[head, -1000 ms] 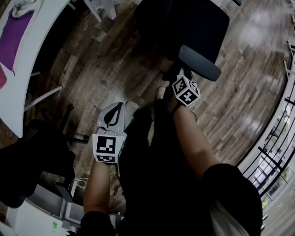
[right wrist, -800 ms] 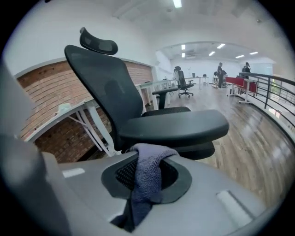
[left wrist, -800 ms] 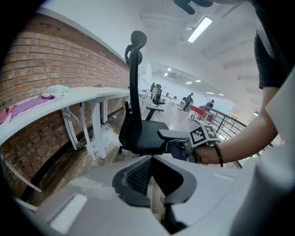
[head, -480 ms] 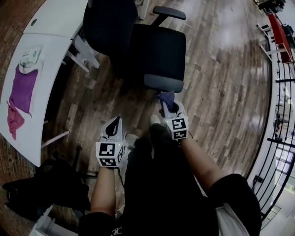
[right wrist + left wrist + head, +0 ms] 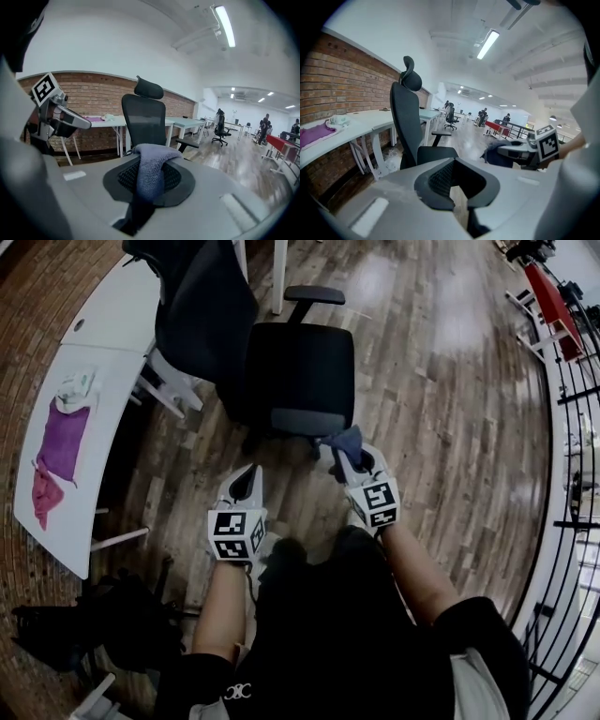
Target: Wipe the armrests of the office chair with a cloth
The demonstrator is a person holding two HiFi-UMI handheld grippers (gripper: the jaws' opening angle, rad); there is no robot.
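The black office chair (image 5: 300, 367) stands ahead of me on the wood floor, with its near armrest (image 5: 307, 421) and far armrest (image 5: 314, 294) bare. My right gripper (image 5: 354, 457) is shut on a blue-grey cloth (image 5: 342, 441) close to the near armrest's right end. In the right gripper view the cloth (image 5: 151, 173) hangs from the right gripper (image 5: 149, 161), apart from the chair (image 5: 144, 117). Lower left, my left gripper (image 5: 247, 482) is shut and holds nothing. The left gripper view shows the left gripper (image 5: 452, 161) aimed at the chair (image 5: 405, 122).
A white desk (image 5: 108, 320) runs along the brick wall at left with a purple cloth (image 5: 64, 439) and a pink cloth (image 5: 42, 493) on it. A dark bag or chair (image 5: 103, 624) lies at lower left. A railing (image 5: 562, 474) borders the right.
The view has lifted, so the chair looks smaller and farther. The right gripper with the cloth has drawn back from under the near armrest. The left gripper stays low.
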